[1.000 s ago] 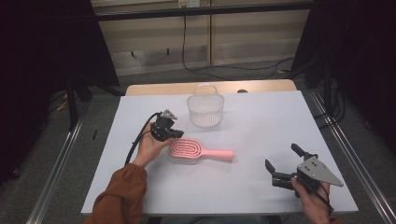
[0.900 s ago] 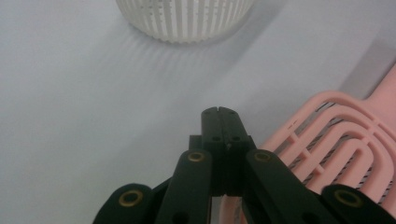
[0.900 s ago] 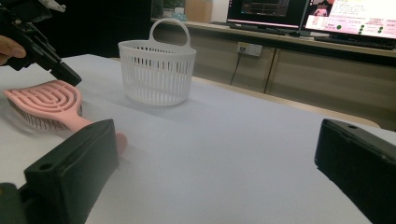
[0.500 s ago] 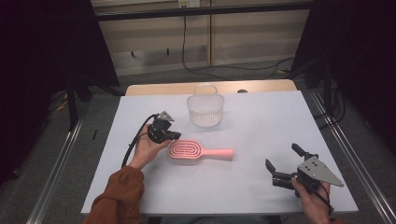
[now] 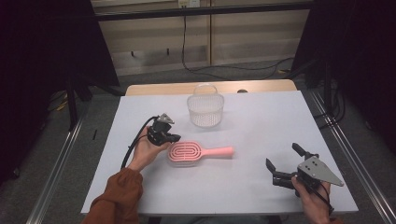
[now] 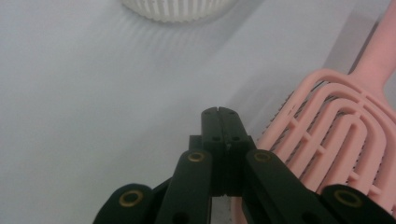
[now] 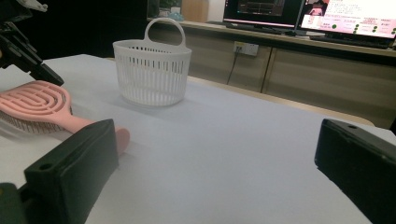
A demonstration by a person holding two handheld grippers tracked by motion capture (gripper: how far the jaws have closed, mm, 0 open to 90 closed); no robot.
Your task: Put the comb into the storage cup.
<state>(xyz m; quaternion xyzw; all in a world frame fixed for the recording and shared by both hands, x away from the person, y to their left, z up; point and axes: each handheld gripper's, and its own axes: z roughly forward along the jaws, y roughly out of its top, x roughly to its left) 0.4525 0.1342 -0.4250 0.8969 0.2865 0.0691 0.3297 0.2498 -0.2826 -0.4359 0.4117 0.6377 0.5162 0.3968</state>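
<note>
A pink hairbrush (image 5: 187,153) lies flat on the white table (image 5: 252,126), head to the left and handle to the right. My left gripper (image 5: 173,138) is shut with nothing in it, its tip just off the upper left edge of the brush head. In the left gripper view the jaws (image 6: 222,113) press together beside the brush head (image 6: 336,130). Near the front right edge my right gripper (image 5: 281,155) is open and empty, pointing left toward the brush handle (image 7: 100,128). A white slatted basket (image 5: 205,111) stands upright behind the brush.
The basket (image 7: 152,70) has a hoop handle and looks empty. A wooden strip (image 5: 210,87) runs along the table's far edge, with metal rails on the floor at both sides. Monitors (image 7: 345,14) glow on a bench beyond the table.
The left hand and its gripper have drawn back slightly to the left and toward the near side of the brush head. The brush, the basket and the right gripper have stayed put.
</note>
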